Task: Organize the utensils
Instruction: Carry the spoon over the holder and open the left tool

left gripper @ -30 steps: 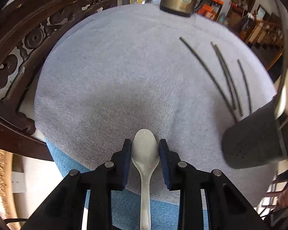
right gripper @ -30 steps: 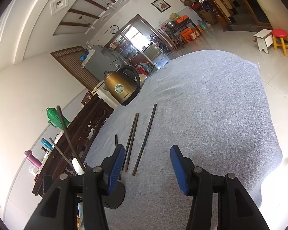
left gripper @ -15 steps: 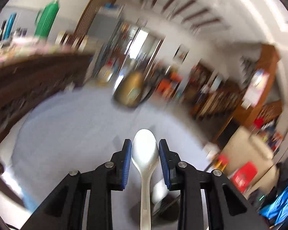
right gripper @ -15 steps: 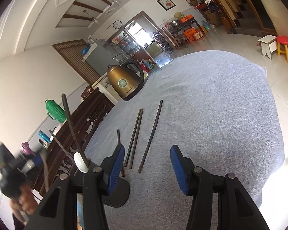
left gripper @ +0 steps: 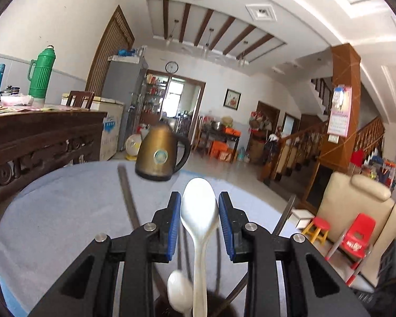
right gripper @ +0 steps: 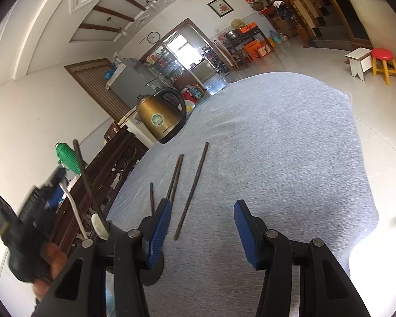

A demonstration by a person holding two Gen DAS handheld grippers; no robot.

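Observation:
My left gripper (left gripper: pixel 199 206) is shut on a white spoon (left gripper: pixel 199 211), held upright with its handle reaching down into the dark utensil holder (left gripper: pixel 198 306) below. A second white spoon (left gripper: pixel 179 293) and dark chopsticks (left gripper: pixel 283 219) stand in that holder. In the right wrist view the left gripper (right gripper: pixel 47 198) shows blurred at the left with its spoon (right gripper: pixel 72 206) over the holder (right gripper: pixel 150 266). My right gripper (right gripper: pixel 202 227) is open and empty above the grey tablecloth (right gripper: pixel 277 158). Several dark chopsticks (right gripper: pixel 191 192) lie on the cloth ahead of it.
A bronze kettle (right gripper: pixel 161 116) stands at the table's far side, also seen in the left wrist view (left gripper: pixel 159 155). A carved dark wooden sideboard (left gripper: pixel 39 142) runs along the left. Stools (right gripper: pixel 382 63) and chairs stand on the floor beyond the table.
My left gripper has tilted up from facing the table to upright and moved with the spoon over the holder. The right gripper has stayed open and barely moved.

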